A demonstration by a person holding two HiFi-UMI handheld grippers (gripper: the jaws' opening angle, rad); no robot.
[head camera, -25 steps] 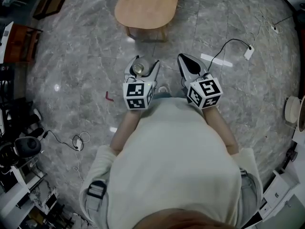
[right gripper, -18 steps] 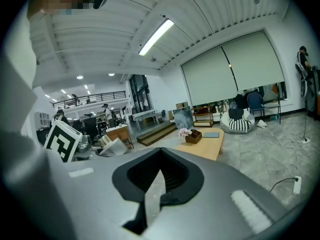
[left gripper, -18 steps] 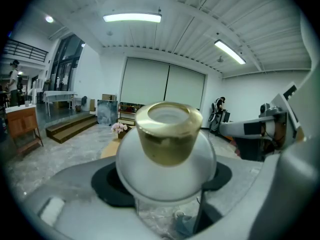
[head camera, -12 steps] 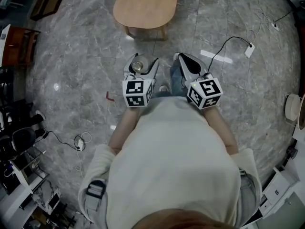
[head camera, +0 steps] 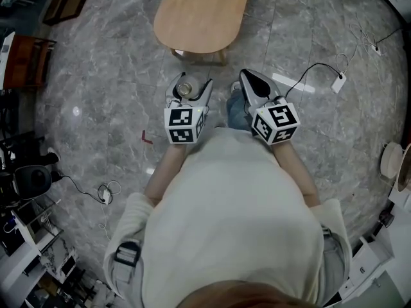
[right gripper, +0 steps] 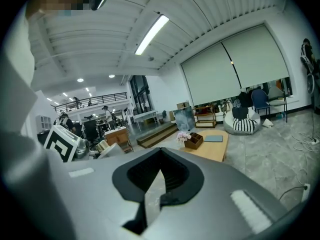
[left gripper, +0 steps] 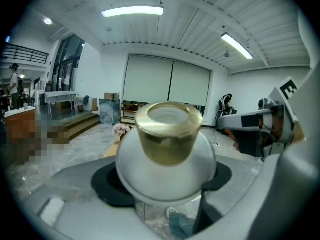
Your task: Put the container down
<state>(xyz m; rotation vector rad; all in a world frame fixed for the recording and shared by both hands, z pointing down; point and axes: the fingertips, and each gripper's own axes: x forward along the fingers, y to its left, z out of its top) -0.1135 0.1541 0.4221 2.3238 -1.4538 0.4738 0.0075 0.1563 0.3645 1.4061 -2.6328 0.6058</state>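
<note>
My left gripper [head camera: 188,86] is shut on the container [head camera: 185,90], a round white jar with a gold lid. In the left gripper view the container [left gripper: 167,149] fills the middle, upright between the two grey jaws, and hides most of what lies ahead. My right gripper [head camera: 252,82] is level with the left one, a little to its right, shut with nothing in it. In the right gripper view its jaws [right gripper: 157,181] meet with only a thin slit between them. Both hang above the marble floor [head camera: 115,76], short of the oval wooden table [head camera: 202,11].
The low wooden table [right gripper: 212,146] carries a small box with flowers [right gripper: 192,140] and a flat blue item. A cable with a white plug [head camera: 339,82] lies on the floor to the right. Shelving and equipment [head camera: 26,185] line the left side.
Both grippers and the person have moved forward across the floor towards the oval table, which now sits nearer in the head view. The container stays gripped in the left gripper.
</note>
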